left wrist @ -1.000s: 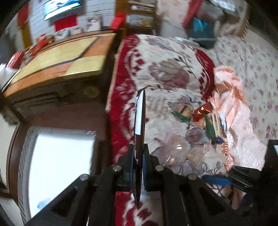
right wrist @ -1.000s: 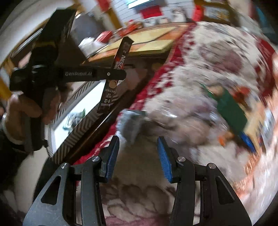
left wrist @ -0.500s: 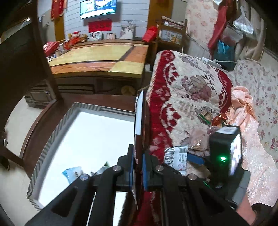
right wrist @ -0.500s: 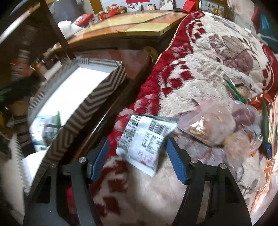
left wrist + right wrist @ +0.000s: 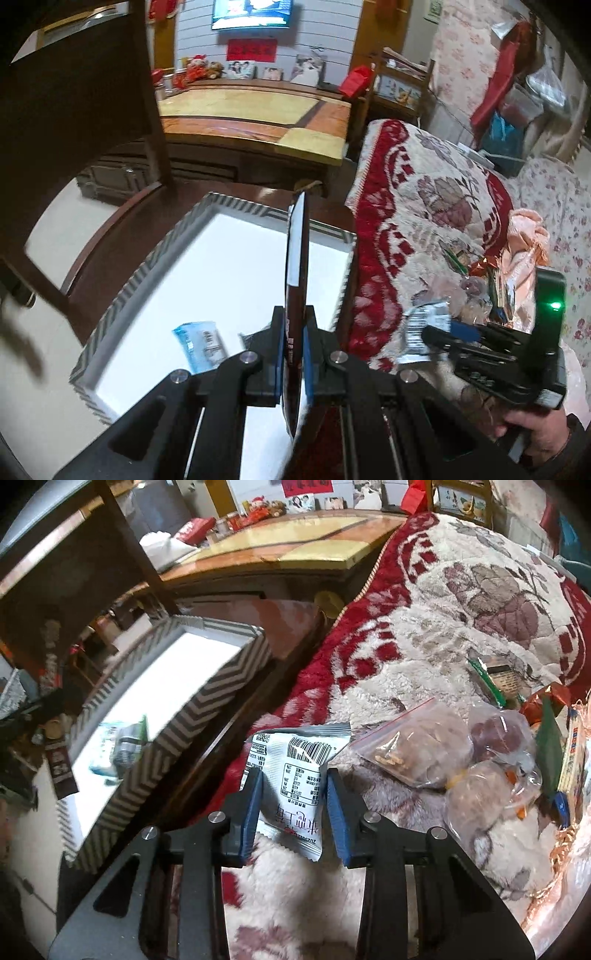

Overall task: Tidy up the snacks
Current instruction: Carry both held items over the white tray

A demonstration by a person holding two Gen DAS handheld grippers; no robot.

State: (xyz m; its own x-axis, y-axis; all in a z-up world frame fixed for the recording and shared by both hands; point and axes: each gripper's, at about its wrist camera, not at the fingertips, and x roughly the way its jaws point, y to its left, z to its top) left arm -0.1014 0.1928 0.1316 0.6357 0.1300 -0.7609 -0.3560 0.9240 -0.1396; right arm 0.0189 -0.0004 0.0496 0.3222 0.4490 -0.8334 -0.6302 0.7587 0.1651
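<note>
My left gripper (image 5: 293,332) is shut on a flat dark sachet (image 5: 295,266). It holds the sachet edge-on above a white box with a grey zigzag rim (image 5: 236,205), where a blue-and-white packet (image 5: 201,343) lies. On the red and cream blanket (image 5: 443,609) lies a white snack packet (image 5: 291,775) with a barcode. My right gripper (image 5: 293,779) is around it, jaws closing and blue pads against both its sides. The same box (image 5: 207,701) stands to the left of the blanket, and the sachet (image 5: 61,771) shows blurred at the far left.
Clear bags of snacks (image 5: 417,753) and green wrappers (image 5: 546,746) lie to the right of the white packet, beside a pink cloth (image 5: 528,236). A dark wooden chair (image 5: 74,92) and a low wooden table (image 5: 258,107) stand beyond the box. A hand (image 5: 535,435) holds the right gripper.
The left gripper swung with the sachet from over the blanket to above the white box. The right gripper came down onto the white packet, and its jaws narrowed around it.
</note>
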